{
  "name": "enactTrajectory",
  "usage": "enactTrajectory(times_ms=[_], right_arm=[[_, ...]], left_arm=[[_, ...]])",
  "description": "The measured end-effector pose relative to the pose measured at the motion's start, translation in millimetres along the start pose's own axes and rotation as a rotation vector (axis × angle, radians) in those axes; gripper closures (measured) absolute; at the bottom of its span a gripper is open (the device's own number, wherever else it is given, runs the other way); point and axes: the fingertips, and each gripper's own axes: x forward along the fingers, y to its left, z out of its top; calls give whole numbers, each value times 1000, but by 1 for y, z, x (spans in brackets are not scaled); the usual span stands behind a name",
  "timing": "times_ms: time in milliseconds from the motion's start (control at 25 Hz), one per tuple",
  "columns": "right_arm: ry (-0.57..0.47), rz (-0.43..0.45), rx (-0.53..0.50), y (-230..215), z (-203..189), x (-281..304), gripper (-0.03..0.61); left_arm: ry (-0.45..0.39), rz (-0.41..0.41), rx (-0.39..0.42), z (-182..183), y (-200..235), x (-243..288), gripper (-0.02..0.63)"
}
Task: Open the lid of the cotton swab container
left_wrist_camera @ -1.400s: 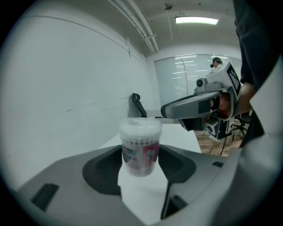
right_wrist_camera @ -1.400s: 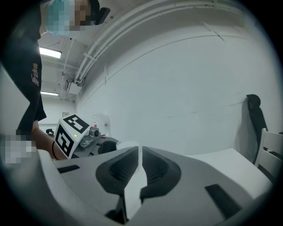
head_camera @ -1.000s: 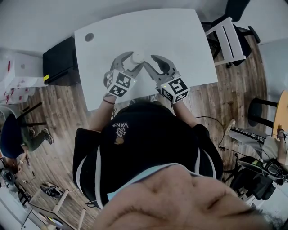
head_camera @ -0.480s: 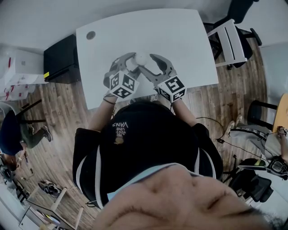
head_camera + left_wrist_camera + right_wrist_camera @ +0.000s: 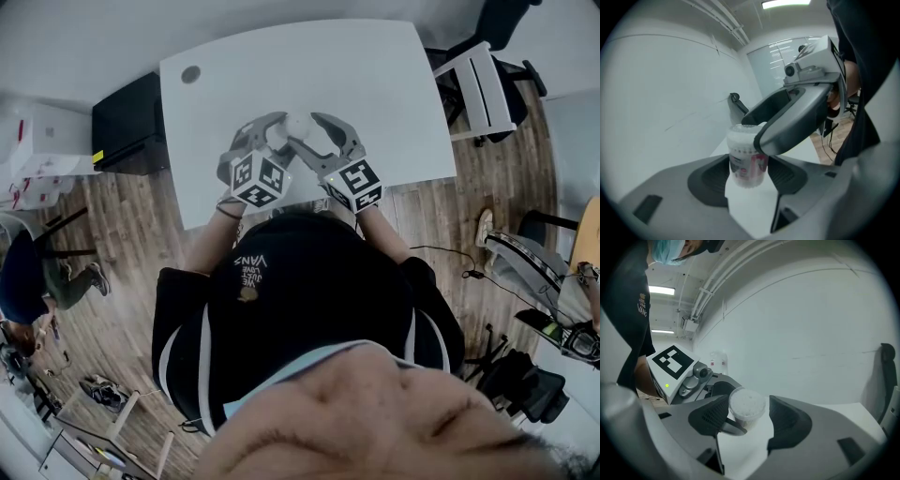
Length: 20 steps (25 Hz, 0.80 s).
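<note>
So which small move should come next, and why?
Probably close the right gripper on the top of the clear round cotton swab container: its jaws have just been opening and stand apart around it; the left gripper clamps the body.

An office-like room: a white desk (image 5: 375, 84), an office chair (image 5: 473, 89), wood-plank floor (image 5: 487, 197), ceiling strip light (image 5: 786, 3).

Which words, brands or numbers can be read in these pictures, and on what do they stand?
"VANS": on the person's black shirt; the smaller print beside it is unreadable.
Label of the cotton swab container: print too blurred to read.
Marker cubes: black square patterns, no words.
</note>
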Motion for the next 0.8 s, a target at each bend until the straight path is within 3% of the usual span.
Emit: enactTrajectory(times_ms=[800], right_arm=[[-41, 18, 64, -4, 9, -4, 328]], left_arm=[[-61, -2, -1, 10, 4, -7, 353]])
